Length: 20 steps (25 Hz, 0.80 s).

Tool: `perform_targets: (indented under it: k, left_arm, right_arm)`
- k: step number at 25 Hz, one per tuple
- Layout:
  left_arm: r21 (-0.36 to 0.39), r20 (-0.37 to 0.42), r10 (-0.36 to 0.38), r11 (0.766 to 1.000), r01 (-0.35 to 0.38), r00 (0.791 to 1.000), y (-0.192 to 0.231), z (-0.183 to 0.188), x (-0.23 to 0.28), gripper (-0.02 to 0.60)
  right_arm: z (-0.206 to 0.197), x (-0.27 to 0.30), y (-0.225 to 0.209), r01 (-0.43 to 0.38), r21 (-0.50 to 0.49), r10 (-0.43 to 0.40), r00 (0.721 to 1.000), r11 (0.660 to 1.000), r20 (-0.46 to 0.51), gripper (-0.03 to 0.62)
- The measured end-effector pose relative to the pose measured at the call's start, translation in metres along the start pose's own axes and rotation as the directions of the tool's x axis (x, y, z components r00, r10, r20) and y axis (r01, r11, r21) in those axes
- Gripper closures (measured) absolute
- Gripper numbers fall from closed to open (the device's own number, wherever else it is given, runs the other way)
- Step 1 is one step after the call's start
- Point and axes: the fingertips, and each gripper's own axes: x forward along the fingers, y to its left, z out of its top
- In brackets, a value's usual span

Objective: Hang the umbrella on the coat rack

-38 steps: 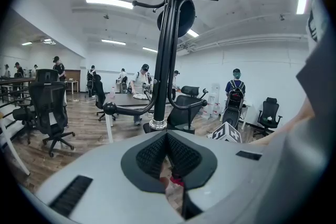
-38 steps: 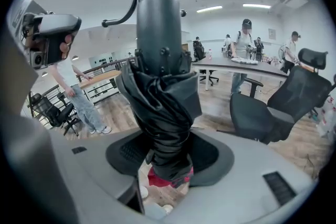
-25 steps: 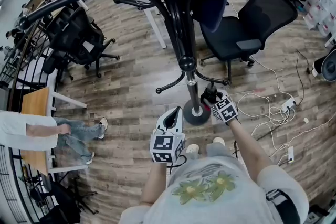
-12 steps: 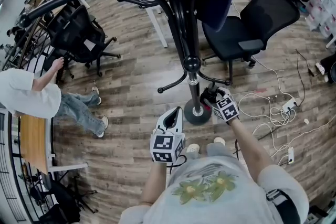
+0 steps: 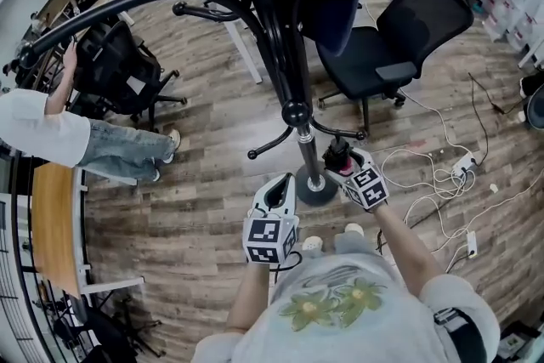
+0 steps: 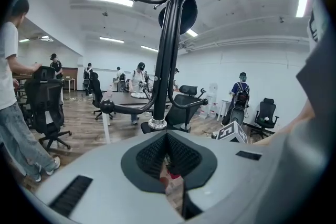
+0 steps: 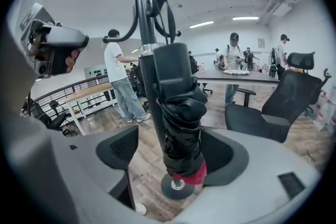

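The umbrella (image 7: 181, 128) is folded and black, with a red band at its lower end. It hangs upright between the jaws of the right hand-held gripper (image 7: 176, 160); the jaws are opening and do not press on it. Just beside it, on the left, stands the coat rack (image 7: 143, 18), a black pole with curved hooks. Its round base shows below the jaws.
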Motion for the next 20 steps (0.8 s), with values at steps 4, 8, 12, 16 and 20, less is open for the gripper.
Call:
perform_targets:
  k: [4,8,12,16,20]
  left_arm:
    - [0.01,0.003,-0.035,0.999,0.035,0.999,-0.006,0.004,0.009,0.578]
    - [0.016,0.006,-0.064,0.998,0.064,0.998,-0.012,0.006,0.014,0.578]
    - [0.03,0.014,-0.101,0.995,0.1,0.995,-0.023,0.011,0.015,0.578]
    - [0.056,0.011,-0.141,0.988,0.14,0.99,-0.035,0.009,0.016,0.578]
    - [0.064,0.01,-0.168,0.984,0.167,0.986,-0.043,0.009,0.016,0.578]
  right_arm:
    - [0.021,-0.023,-0.001,0.066,0.03,-0.068,0.996,0.997,0.06,0.207]
    - [0.047,-0.053,0.004,0.119,0.03,-0.122,0.984,0.992,0.133,0.219]
    - [0.072,-0.083,0.018,0.134,-0.012,-0.129,0.968,0.991,0.214,0.302]
    - [0.085,-0.106,0.029,0.156,-0.02,-0.145,0.952,0.987,0.269,0.433]
    - [0.098,-0.13,0.037,0.189,-0.002,-0.178,0.927,0.982,0.329,0.577]
